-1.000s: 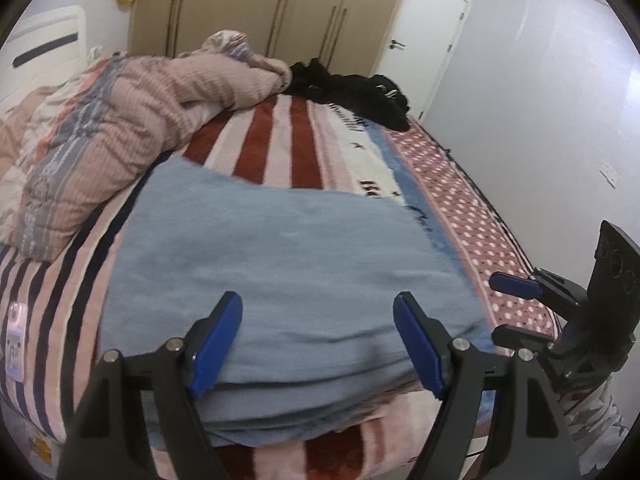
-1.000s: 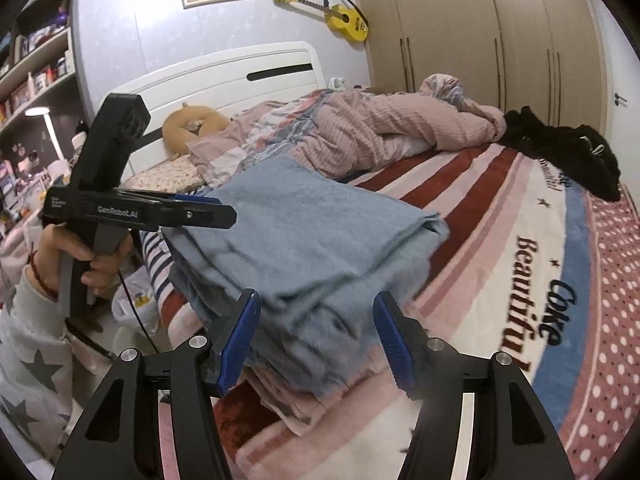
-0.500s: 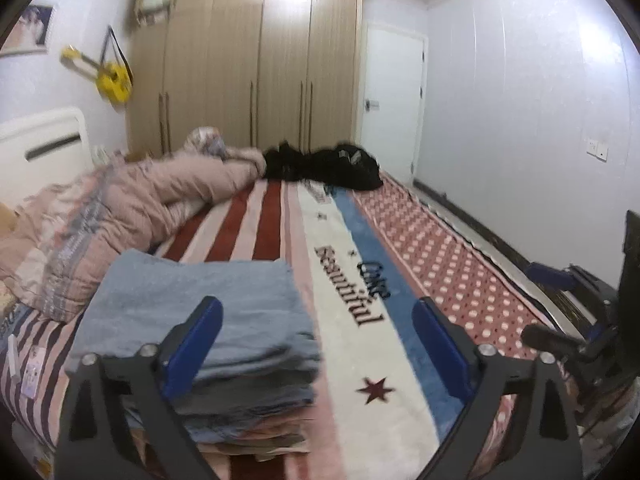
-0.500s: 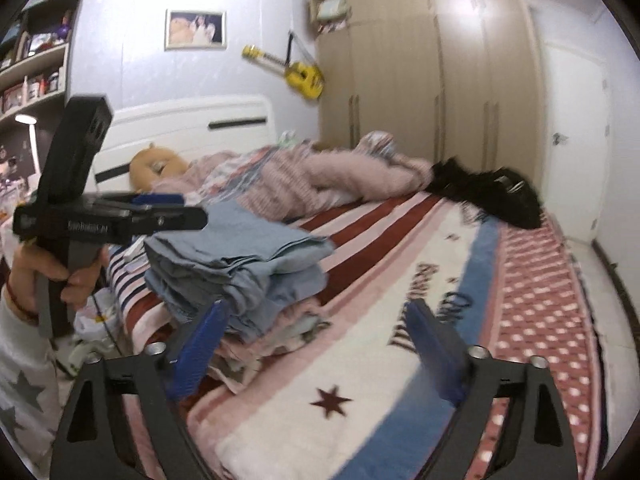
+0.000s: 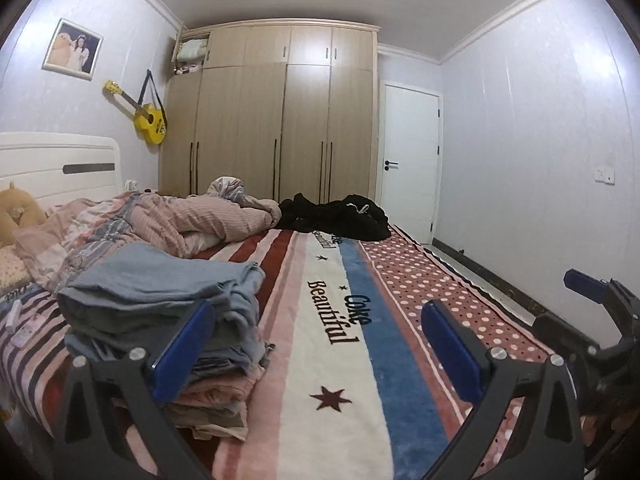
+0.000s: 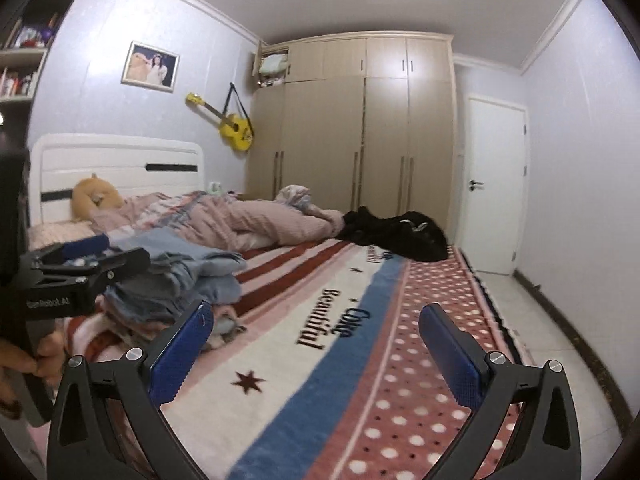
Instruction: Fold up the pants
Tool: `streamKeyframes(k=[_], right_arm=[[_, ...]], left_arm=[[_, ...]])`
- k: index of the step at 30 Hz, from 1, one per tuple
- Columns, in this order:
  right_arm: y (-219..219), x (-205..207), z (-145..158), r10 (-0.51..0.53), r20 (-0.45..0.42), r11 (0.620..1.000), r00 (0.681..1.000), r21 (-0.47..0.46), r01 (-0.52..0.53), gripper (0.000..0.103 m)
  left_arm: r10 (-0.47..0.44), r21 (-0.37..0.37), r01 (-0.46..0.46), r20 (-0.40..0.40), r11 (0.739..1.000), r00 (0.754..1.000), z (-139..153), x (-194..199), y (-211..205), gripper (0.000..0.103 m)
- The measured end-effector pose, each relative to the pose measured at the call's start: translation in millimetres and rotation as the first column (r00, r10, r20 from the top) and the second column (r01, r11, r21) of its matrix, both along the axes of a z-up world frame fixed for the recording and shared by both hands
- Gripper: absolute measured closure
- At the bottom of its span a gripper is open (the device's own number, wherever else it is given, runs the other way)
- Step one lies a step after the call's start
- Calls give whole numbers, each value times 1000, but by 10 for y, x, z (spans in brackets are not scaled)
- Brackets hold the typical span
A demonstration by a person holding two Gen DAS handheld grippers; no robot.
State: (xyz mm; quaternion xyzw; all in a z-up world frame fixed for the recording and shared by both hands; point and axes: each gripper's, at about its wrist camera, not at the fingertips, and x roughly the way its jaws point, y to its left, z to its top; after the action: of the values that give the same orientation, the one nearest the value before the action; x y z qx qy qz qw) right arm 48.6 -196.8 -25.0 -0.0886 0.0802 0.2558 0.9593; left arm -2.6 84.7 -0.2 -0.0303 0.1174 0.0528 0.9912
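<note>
both grippers hover above the bed, spread wide and holding nothing: left gripper (image 5: 320, 344), right gripper (image 6: 316, 344). folded blue-grey denim pants (image 5: 160, 284) lie on top of a stack of folded clothes (image 5: 212, 396) at the left edge of the striped fleece blanket (image 5: 340, 380).

Folded pants (image 5: 160, 284): soft matt blue cloth. Blanket (image 5: 340, 360): plush, fuzzy fleece. Left gripper (image 5: 316, 344): matt black plastic, textured blue pads (image 5: 182, 350), shiny metal screws. Wardrobe (image 5: 280, 120): smooth, light wood-grain finish.
</note>
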Motion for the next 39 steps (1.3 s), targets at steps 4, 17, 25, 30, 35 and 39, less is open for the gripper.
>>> streamKeyframes(k=[4, 17, 25, 30, 35, 39], right_arm=[[-10, -57, -79, -17, 9, 1000, 1000, -24, 17, 0], [-166, -74, -45, -22, -8, 999, 1000, 48, 22, 0], [-191, -69, -38, -23, -8, 998, 1000, 59, 23, 0], [-206, -61, -37, -20, -9, 998, 1000, 59, 21, 0], [-201, -63, -29, -24, -5, 998, 1000, 55, 24, 0], [-190, -79, -20, -36, -1, 998, 999, 51, 36, 0]], left_arm=[[-15, 3, 15, 4, 1000, 1000, -11, 4, -91, 1], [-34, -8, 34, -3, 999, 999, -42, 37, -168, 1], [-43, -1, 43, -3, 999, 999, -39, 42, -193, 1], [-42, 3, 43, -5, 999, 999, -48, 48, -202, 1], [-42, 2, 42, -3, 999, 999, -49, 50, -202, 1], [-39, 5, 39, 0, 999, 999, -50, 46, -204, 1]])
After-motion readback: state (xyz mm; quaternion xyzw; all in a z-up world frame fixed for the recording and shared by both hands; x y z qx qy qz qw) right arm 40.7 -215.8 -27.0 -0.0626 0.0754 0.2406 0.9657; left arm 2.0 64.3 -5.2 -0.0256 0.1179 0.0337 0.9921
